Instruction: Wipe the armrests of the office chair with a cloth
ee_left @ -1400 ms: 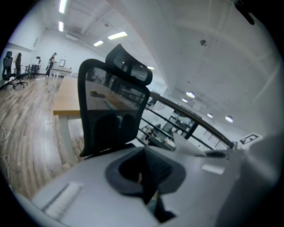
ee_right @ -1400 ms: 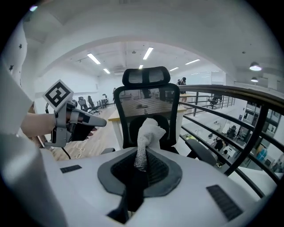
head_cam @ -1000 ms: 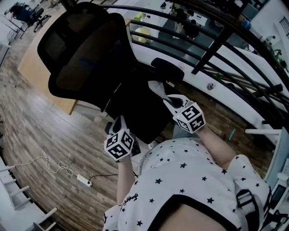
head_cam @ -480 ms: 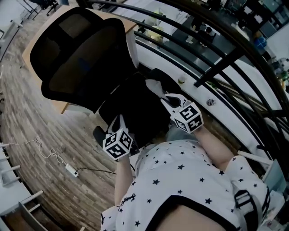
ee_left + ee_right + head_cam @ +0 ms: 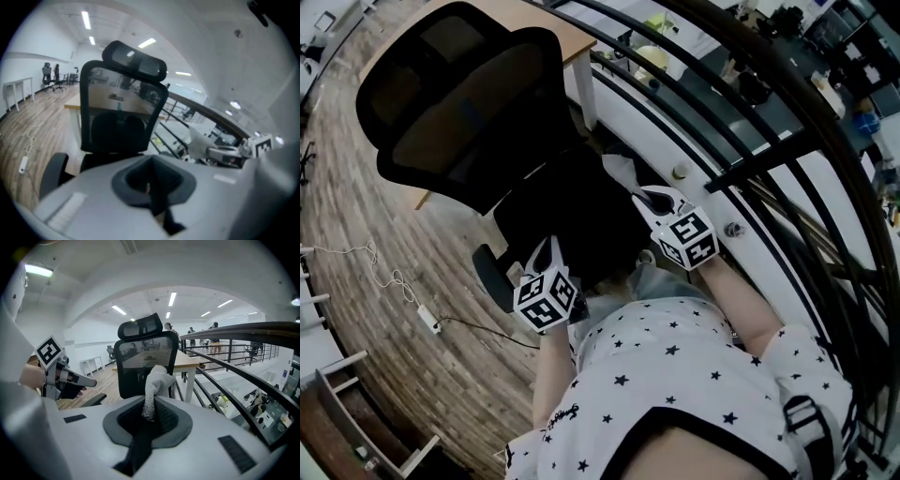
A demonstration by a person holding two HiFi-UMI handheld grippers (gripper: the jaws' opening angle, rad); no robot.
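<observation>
The armrest, long axis 11-to-5, lies just at 9 o'clock of the clenched, empty left claw. The right claw pinches the cloth, across the seat at 3 o'clock, so farther from that armrest.

Railing: dark curved bars, at right.
Desk: wooden top, white leg.
Power strip: white, cabled, on plank floor.

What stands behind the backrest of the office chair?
A wooden desk stands behind the backrest, and one white leg shows beside it. The backrest covers most of the desktop, so anything lying there cannot be seen.
</observation>
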